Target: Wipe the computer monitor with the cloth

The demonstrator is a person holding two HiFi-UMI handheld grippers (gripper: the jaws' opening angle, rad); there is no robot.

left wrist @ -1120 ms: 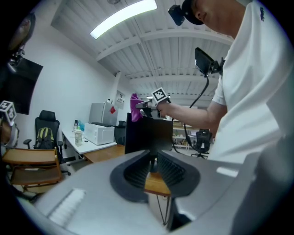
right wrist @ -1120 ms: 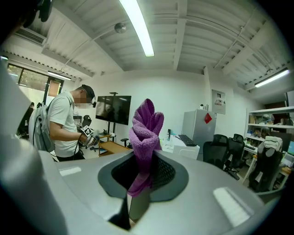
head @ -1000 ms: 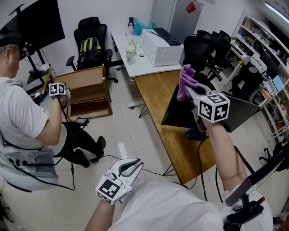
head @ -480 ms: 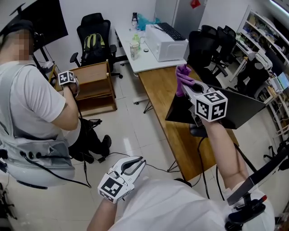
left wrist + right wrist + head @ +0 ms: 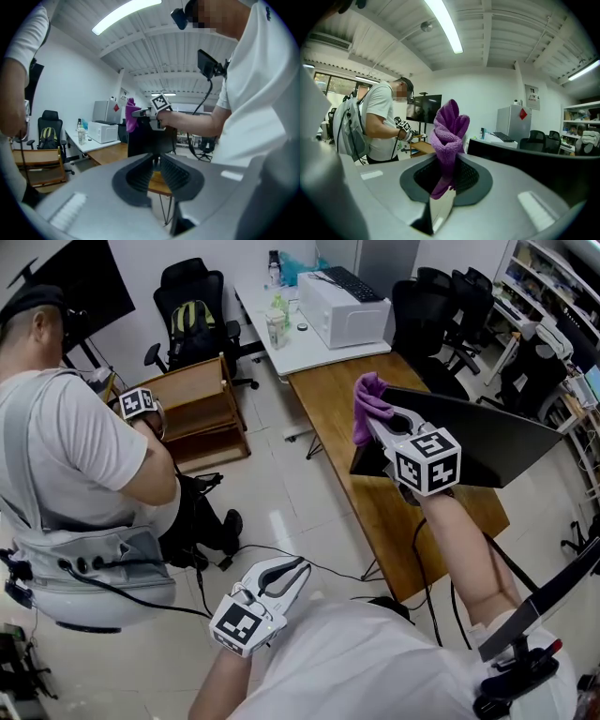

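Open-plan office. Wheeled black desk chairs; white desk butted against a wooden desk carrying a computer monitor; keyboard atop a white box; crowded shelves at one side; big dark wall screen; ceiling strip light; tiled floor

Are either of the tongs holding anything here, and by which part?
The right tongs grip the purple terry cloth by one bunched end; the rest sticks out beyond the tips. The left tongs are shut on nothing.

Office chair, wooden shelf, white appliance
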